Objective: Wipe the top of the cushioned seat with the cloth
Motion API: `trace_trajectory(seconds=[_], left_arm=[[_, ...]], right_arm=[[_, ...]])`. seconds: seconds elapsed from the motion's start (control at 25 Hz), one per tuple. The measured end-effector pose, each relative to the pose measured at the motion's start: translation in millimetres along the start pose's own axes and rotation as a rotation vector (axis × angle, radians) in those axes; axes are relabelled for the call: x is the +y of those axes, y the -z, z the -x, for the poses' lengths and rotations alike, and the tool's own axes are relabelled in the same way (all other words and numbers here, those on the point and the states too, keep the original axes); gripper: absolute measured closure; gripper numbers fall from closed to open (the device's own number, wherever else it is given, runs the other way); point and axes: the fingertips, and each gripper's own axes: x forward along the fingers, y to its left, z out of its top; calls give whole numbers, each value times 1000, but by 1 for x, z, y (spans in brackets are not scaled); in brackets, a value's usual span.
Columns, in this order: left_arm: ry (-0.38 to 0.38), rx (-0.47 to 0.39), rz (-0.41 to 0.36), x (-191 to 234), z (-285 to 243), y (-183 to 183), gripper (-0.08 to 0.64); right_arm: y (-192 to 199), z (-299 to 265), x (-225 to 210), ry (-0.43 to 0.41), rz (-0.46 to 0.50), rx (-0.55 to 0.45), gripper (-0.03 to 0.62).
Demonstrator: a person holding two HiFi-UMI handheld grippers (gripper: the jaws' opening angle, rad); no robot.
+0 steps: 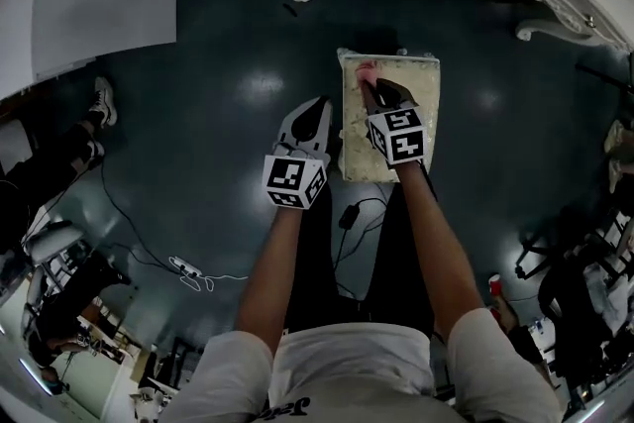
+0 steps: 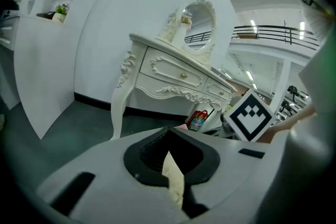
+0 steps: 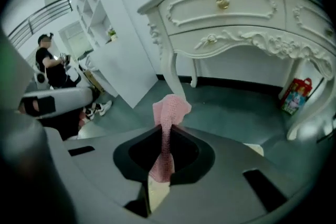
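Over the cushioned seat point(image 1: 418, 89), right claw point(image 1: 371, 86) clamped on pink cloth point(image 3: 170, 107) (left claw point(image 1: 320, 104) closed, empty, beside it).

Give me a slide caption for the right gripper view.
Right hand-held gripper shut on a pink cloth, white dressing table beyond.

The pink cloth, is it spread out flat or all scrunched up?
Scrunched up. The right gripper is shut on the pink cloth, squeezing it into a thin strip with a bunched end poking out.
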Motion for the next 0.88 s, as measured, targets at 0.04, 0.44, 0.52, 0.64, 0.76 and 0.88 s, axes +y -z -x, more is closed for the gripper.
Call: trace_trajectory(seconds=[0.04,0.44,0.52,0.64,0.76,0.88], left_arm=[[-3,2,11,8,-2,4,549],[-24,18,37,47,-4,26,549],[-26,21,35,47,-7,29,549],[-15,27,26,38,-18,34,549],[-6,33,15,23,-33,41,549],[9,39,17,3,-50,50,549]], right_arm=[[3,-16,1,9,49,22,572],[17,-105,3,29,361,156,572],[21,-107,-1,13,389,167,572],[24,-99,-16,-14,359,154,569],[28,-83,-46,19,344,144,569],[34,-63,-87,63,292,122,569]])
